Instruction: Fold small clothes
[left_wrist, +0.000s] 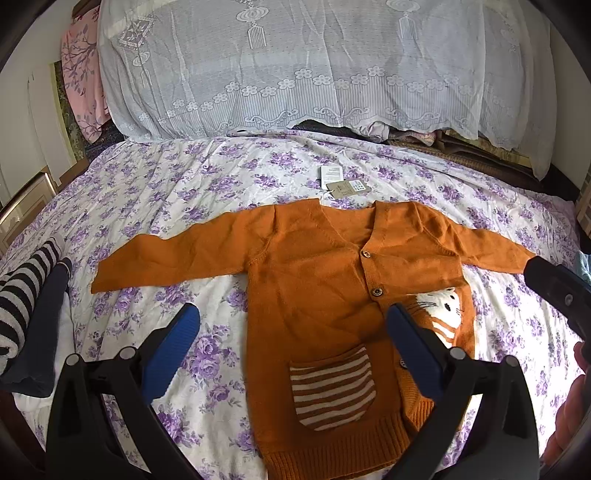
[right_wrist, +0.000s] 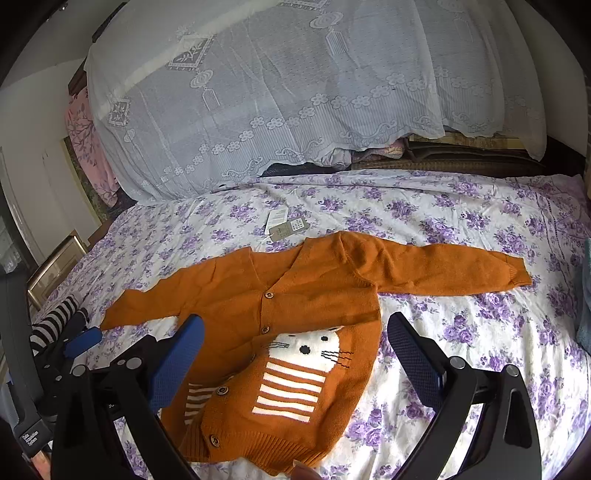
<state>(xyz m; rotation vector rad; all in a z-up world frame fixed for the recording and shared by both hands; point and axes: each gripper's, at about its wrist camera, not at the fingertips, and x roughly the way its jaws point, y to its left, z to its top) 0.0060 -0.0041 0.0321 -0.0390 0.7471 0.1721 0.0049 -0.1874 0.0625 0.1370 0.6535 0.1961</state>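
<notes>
Both my grippers, left (left_wrist: 293, 325) and right (right_wrist: 295, 336), spread wide, holding nothing. Orange knit cardigan (left_wrist: 317, 280) flat on floral bedsheet (left_wrist: 177, 184), sleeves out, ribbed hem, striped pocket, cat face. Paper tags (left_wrist: 341, 183) by collar. Striped folded clothes (left_wrist: 22, 295) left; lace cover (left_wrist: 295, 62) behind.

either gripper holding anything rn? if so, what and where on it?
Nothing held. The left hand-held gripper and right hand-held gripper are both open, hovering over the orange cardigan, which lies flat on the floral bedsheet, sleeves spread.
</notes>
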